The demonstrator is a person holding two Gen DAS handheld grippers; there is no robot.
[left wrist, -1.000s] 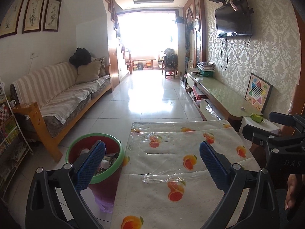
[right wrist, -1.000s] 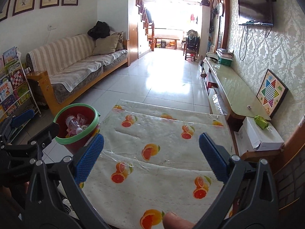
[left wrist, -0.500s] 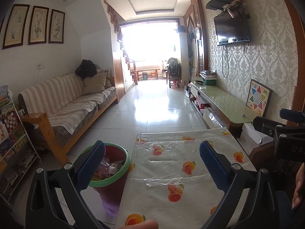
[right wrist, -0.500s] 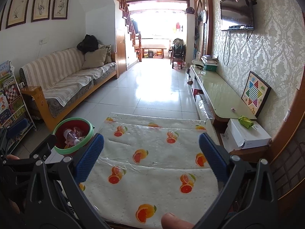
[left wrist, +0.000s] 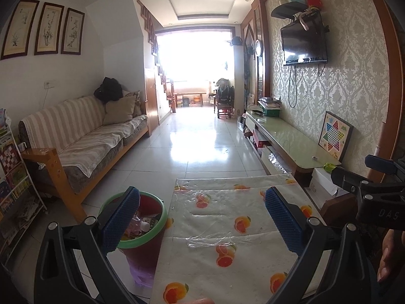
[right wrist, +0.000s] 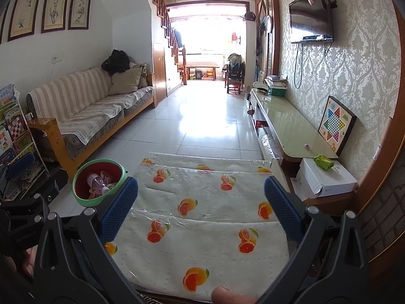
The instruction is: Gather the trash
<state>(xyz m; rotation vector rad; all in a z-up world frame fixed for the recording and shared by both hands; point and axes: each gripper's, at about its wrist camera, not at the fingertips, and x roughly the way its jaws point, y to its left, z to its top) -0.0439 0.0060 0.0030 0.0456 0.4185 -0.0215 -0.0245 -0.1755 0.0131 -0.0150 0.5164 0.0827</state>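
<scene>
A red bin with a green rim (left wrist: 145,238) stands on the floor at the table's left edge and holds a pink plastic bottle (right wrist: 97,180) and other trash; it also shows in the right wrist view (right wrist: 86,200). My left gripper (left wrist: 202,217) is open and empty, held above the table near the bin. My right gripper (right wrist: 201,206) is open and empty over the table (right wrist: 202,258), which has an orange-print cloth. No loose trash shows on the table.
A striped sofa (left wrist: 83,136) lines the left wall, with a book rack (left wrist: 12,185) nearer me. A glass-topped TV cabinet (left wrist: 286,139) runs along the right wall. A white box (right wrist: 326,179) with a green packet (right wrist: 324,162) sits to the table's right. Tiled floor stretches ahead.
Both grippers have pulled back and tilted upward, so the table and bin look farther and lower. Both stayed open and empty.
</scene>
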